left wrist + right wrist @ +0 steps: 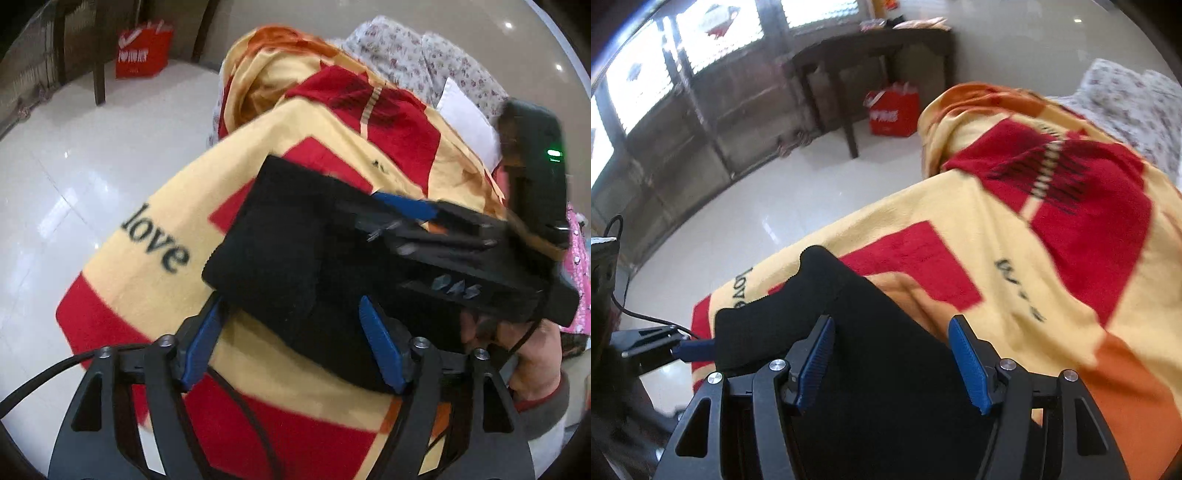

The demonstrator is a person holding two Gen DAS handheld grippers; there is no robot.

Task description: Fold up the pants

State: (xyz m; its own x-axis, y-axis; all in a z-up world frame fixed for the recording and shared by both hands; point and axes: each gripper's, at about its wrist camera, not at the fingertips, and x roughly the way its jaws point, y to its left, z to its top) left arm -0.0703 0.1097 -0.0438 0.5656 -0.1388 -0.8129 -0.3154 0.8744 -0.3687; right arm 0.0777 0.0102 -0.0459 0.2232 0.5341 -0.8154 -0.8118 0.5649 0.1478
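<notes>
- Pants, black and already bundled into a compact fold, lie on the yellow-and-red blanket near its floor-side edge.
- Left gripper hangs over the near end of the bundle, blue pads spread wide on either side of the cloth, nothing pinched.
- Right gripper hovers above the dark fabric too, jaws apart at a moderate width, gripping nothing.
- Both tools tilt steeply downward; in the left view a hand wraps the right gripper's handle, crossing the bundle from the right.
- My read: the fold looks nearly finished, so press the layers flat and square the edges without dragging the blanket.
- Red bag sits on the floor, well away.
</notes>
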